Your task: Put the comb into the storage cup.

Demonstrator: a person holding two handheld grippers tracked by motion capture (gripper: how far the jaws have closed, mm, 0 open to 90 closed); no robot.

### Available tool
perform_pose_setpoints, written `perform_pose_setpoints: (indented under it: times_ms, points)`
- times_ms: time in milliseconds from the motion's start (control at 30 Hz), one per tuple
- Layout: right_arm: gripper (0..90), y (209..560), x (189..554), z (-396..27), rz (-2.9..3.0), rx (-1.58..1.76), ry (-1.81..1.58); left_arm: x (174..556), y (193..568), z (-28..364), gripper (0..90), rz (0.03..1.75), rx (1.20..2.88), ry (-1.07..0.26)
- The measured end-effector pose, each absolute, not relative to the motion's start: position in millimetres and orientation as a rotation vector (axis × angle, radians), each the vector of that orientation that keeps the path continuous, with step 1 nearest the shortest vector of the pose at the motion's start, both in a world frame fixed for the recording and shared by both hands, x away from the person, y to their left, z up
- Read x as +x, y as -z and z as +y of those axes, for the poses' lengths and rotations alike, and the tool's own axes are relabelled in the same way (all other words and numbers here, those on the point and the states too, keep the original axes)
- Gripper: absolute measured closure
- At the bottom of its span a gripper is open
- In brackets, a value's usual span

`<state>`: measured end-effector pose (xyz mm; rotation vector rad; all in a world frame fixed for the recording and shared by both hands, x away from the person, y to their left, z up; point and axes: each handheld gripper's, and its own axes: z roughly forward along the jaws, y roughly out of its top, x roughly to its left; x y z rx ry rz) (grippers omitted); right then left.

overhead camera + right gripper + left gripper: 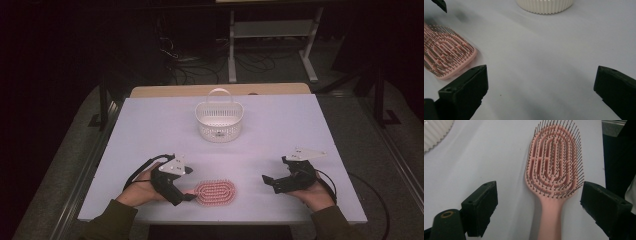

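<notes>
**poster1:** Pink hairbrush (554,170) is lying bristles-up near the table's (150,125) front edge, and the left gripper (540,207) is straddling its handle, jaws wide and not gripping.

**poster2:** Looks like the grasp step; next it needs closing squarely on the handle. Right gripper (540,92) is idling open, holding nothing.

the hairbrush (216,192) lies on the table (150,130), near its front edge, basket (219,120) well behind it.

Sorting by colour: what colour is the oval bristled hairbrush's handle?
Pale pink plastic handle, matching the oval brush head; clearest in the left gripper view.
</notes>
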<state>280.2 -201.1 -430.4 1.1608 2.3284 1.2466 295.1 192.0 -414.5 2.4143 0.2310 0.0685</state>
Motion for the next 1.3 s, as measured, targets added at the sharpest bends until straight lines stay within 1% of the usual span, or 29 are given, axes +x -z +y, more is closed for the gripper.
perform_pose_setpoints:
  times_ms: [433, 767, 1033, 1300]
  points:
    - [0.0, 430.4, 280.1, -201.1, 2.329, 1.161, -1.245, 293.0, 416.6, 192.5, 30.5, 0.206, 2.459, -0.056]
    - [0.0, 430.3, 280.1, -201.3, 2.327, 1.162, -1.245, 290.8, 421.1, 190.2, 38.3, 0.168, 2.512, -0.051]
    - [0.0, 430.3, 280.2, -201.3, 2.325, 1.161, -1.246, 289.6, 425.6, 188.0, 46.7, 0.145, 2.557, -0.053]
    - [0.0, 430.1, 280.1, -201.4, 2.323, 1.163, -1.249, 289.0, 429.1, 185.7, 52.5, 0.129, 2.590, -0.054]
